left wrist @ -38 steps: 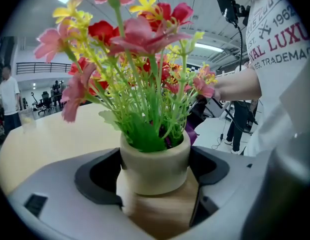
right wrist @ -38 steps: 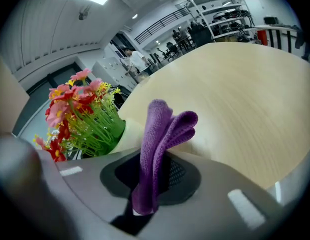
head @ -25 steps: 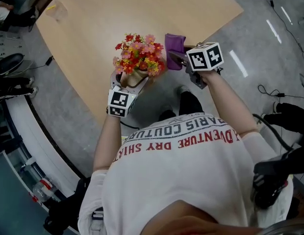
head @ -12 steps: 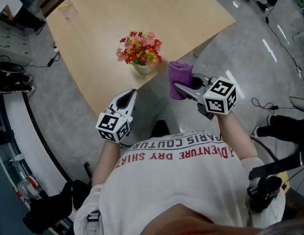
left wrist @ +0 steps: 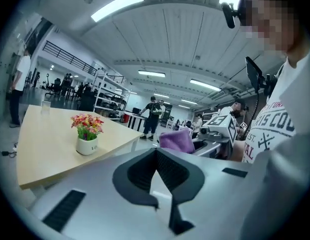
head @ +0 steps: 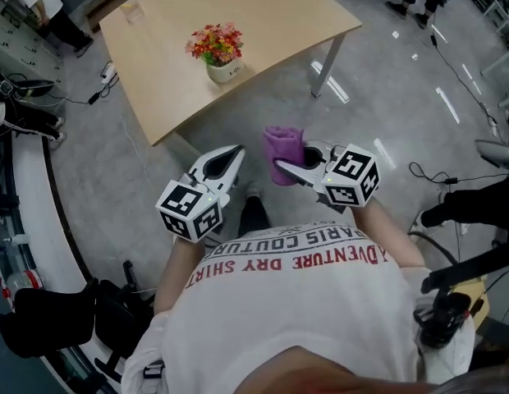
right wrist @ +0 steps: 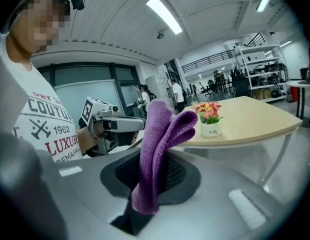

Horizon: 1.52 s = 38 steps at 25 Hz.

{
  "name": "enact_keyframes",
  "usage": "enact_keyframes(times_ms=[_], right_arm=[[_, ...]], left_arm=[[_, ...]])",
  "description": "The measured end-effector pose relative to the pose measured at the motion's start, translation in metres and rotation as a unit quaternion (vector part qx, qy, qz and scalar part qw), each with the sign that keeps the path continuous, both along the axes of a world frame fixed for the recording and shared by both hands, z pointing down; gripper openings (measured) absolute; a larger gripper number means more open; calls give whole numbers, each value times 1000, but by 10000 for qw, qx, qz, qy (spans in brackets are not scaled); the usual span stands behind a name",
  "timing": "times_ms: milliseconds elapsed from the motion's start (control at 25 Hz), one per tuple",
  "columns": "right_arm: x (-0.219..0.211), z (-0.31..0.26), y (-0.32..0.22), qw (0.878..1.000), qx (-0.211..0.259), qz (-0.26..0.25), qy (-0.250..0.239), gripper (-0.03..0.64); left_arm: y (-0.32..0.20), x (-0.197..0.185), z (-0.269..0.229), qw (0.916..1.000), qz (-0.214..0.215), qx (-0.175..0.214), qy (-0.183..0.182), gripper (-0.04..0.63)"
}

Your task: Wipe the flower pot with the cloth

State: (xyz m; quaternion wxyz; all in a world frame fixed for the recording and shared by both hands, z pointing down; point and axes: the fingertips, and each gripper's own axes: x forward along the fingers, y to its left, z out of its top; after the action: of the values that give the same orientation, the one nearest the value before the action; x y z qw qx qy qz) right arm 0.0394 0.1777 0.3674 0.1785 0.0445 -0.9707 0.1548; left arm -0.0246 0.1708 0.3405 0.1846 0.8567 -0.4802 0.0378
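The white flower pot (head: 219, 71) with red and orange flowers stands on the wooden table (head: 263, 15), well away from both grippers. The pot (left wrist: 87, 145) shows at the left of the left gripper view and small (right wrist: 211, 130) in the right gripper view. My left gripper (head: 236, 151) is shut with nothing in it, its jaws (left wrist: 156, 154) pressed together. My right gripper (head: 279, 167) is shut on the folded purple cloth (head: 283, 148), which sticks up between the jaws (right wrist: 160, 149). Both grippers hang over the floor in front of the person's chest.
A clear cup (head: 133, 8) stands at the table's far corner. A table leg (head: 320, 74) drops to the grey floor. People (head: 49, 11) stand at the upper left near cables (head: 98, 84). Black bags (head: 41, 331) lie at the lower left.
Both grippers have drawn back from the table. The left one let go of the pot and shut; the pot stayed on the table. The right one still holds the cloth.
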Motion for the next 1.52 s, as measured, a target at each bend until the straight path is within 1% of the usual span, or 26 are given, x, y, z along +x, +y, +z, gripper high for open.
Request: enact_keyframes(times_ms=[120,200,280,400,640,920,1160,1520], right_arm=[[23,-1,54,9996,51,-253,75,57],[36,-9,78,9992,107,-360,98,57],[46,-18,93,9992,150,-361,30,57],[61,-28,106,9995,177,-242,-86,57],[91,-29,117,9996,261,-50,-62,57],[96,-31,122,9994,328,29,-101,57],[101,-35,123,9992,356,58,-144,57],[105,-36,118,9992,304,164,-197,57]], left_arm=[[50,35,-5,9993,3,42,-375,2],[72,53,-8,9976,-15,50,-684,2],[87,67,-14,9965,-14,76,-838,2],[104,84,-23,9967,23,106,-802,2],[122,105,-24,9965,52,118,-830,2],[135,108,-24,9964,65,90,-846,2],[140,107,-23,9969,1,48,-789,2],[137,112,-24,9964,83,24,-840,2]])
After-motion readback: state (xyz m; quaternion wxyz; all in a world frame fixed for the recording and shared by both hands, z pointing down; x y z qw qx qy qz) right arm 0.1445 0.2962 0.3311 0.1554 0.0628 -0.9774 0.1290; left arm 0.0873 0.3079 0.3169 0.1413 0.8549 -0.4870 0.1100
